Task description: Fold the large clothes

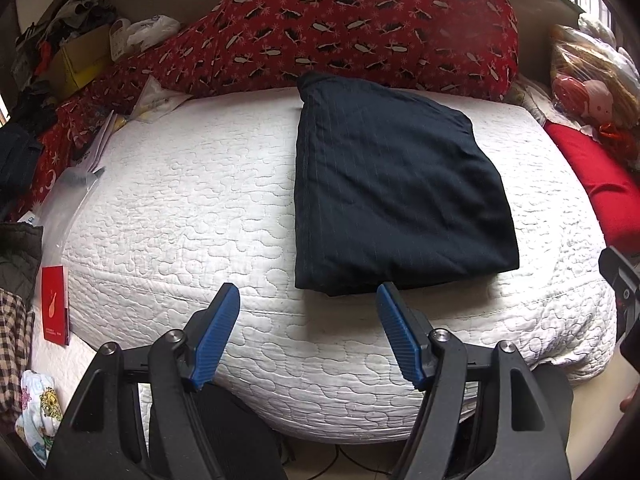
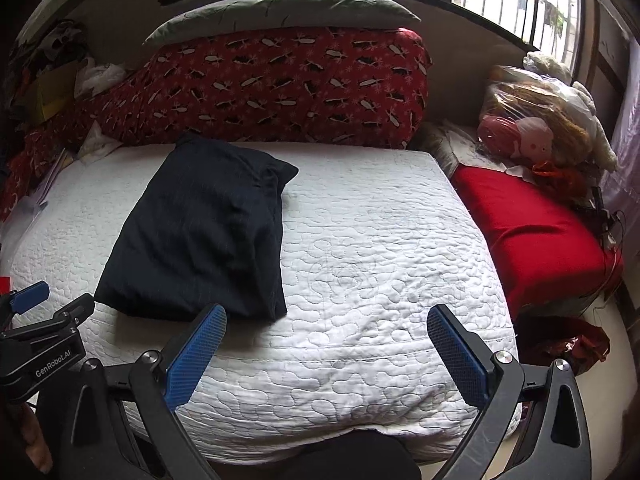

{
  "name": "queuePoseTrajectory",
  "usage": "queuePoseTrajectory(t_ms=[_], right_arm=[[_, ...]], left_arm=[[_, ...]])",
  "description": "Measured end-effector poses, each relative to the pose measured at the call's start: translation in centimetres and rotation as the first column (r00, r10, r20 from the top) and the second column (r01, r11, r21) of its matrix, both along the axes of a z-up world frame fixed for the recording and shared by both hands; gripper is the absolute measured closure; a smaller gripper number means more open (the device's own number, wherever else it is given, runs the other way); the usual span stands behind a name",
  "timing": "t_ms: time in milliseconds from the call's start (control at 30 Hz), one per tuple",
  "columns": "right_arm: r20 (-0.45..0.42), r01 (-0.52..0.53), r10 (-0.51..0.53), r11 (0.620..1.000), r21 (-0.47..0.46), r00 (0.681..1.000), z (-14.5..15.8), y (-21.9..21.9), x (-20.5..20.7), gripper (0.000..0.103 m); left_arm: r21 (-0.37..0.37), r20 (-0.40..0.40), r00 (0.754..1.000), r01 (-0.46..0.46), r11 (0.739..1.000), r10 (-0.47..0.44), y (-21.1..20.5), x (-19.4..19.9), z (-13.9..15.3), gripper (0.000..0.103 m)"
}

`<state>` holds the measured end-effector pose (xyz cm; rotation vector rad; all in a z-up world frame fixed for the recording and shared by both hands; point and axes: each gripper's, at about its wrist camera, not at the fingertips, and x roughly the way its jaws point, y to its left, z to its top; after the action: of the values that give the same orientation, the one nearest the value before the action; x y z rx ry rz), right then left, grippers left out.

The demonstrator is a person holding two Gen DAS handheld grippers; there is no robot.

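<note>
A dark navy garment [image 1: 396, 188] lies folded into a neat rectangle on the white quilted mattress [image 1: 192, 208]. In the right wrist view the same garment [image 2: 204, 232] sits left of centre on the mattress [image 2: 380, 248]. My left gripper [image 1: 308, 300] hovers open just off the garment's near edge, with nothing between its blue pads. My right gripper [image 2: 326, 320] stands wide open above the mattress's near edge, to the right of the garment and apart from it. The left gripper [image 2: 30, 294] also shows at the left edge of the right wrist view.
A red patterned duvet [image 2: 280, 88] with a grey pillow [image 2: 280, 10] on top lines the far side. A red cushion [image 2: 532, 232] and bagged soft toys [image 2: 532, 120] lie at the right. Boxes, papers and clothes [image 1: 72, 48] clutter the left; a red booklet [image 1: 55, 304] lies at the mattress's left edge.
</note>
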<state>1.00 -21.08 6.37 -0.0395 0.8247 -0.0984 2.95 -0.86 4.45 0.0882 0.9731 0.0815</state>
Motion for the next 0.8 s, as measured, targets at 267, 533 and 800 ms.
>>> queuePoseTrajectory(t_ms=[267, 533, 800], right_arm=[[0.002, -0.002, 0.002, 1.0, 0.018, 1.0, -0.2, -0.2, -0.2, 0.002], [0.033, -0.005, 0.006, 1.0, -0.029, 0.999, 0.4, 0.2, -0.6, 0.002], [0.03, 0.009, -0.009, 1.0, -0.012, 1.0, 0.6, -0.3, -0.9, 0.002]], left_arm=[[-0.053, 0.003, 1.0, 0.027, 0.998, -0.027, -0.5, -0.3, 0.3, 0.033], [-0.069, 0.009, 0.999, 0.038, 0.997, -0.037, -0.6, -0.7, 0.7, 0.032], [-0.069, 0.017, 0.999, 0.05, 0.996, -0.049, -0.7, -1.4, 0.9, 0.032]])
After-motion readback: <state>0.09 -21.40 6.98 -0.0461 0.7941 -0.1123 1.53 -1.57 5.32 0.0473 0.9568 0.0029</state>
